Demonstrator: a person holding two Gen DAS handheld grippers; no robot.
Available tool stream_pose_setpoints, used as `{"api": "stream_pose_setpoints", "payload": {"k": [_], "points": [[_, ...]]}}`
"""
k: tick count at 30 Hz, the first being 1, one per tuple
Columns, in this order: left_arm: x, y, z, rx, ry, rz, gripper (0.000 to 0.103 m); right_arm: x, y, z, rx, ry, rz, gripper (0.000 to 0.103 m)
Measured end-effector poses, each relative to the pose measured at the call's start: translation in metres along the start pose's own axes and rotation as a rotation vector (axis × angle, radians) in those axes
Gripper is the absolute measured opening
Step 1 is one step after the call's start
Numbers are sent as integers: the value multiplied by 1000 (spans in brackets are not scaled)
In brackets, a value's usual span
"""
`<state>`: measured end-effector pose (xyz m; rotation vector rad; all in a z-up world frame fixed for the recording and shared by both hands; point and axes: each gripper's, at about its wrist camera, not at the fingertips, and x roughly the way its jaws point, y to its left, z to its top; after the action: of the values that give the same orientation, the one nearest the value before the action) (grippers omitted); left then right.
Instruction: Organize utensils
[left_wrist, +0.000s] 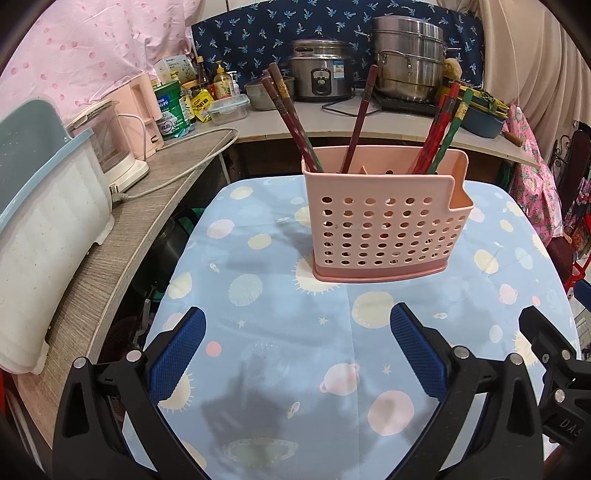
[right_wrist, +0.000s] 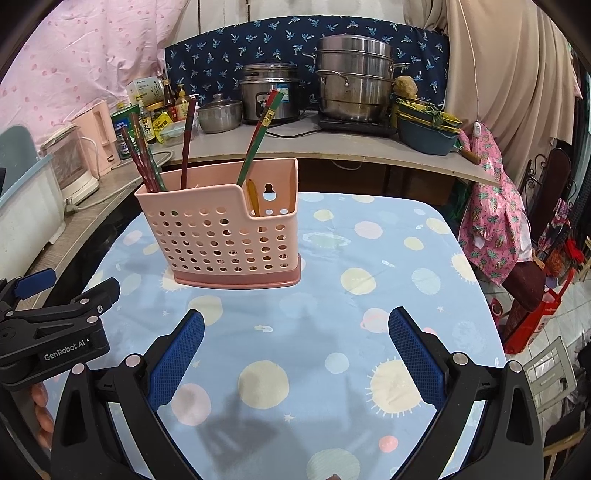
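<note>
A pink holder (left_wrist: 384, 229) stands upright on the counter (left_wrist: 280, 332), toward its far edge. Chopsticks (left_wrist: 295, 125) lean inside it: some at its left end, one (left_wrist: 360, 118) near the middle, more (left_wrist: 443, 129) at the right. The left tool (left_wrist: 297, 350) and right tool (right_wrist: 295, 350) both hover near the front edge, spread wide and empty.

Home kitchen corner, clearly lived in. A rice cooker (right_wrist: 269, 92) and stacked steel steamer pot (right_wrist: 355, 83) are parked on a counter (right_wrist: 332, 146) w/ sauce bottles (right_wrist: 173, 99) etc. Walls are covered in bedsheet-type fabric (pink dots, navy print). A planet-print tablecloth (right_wrist: 388, 258) is spread over the table, and a dish rack (left_wrist: 44, 221) is kept on a side shelf.
</note>
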<state>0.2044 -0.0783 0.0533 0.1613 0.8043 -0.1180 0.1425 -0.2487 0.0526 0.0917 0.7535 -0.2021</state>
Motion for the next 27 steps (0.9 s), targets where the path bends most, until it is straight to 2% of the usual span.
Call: {"api": "stream_pose_setpoints", "payload": {"k": [27], "points": [[9,0,3,2,9,4,96,6,-2,1,4,6,-6,96]]}}
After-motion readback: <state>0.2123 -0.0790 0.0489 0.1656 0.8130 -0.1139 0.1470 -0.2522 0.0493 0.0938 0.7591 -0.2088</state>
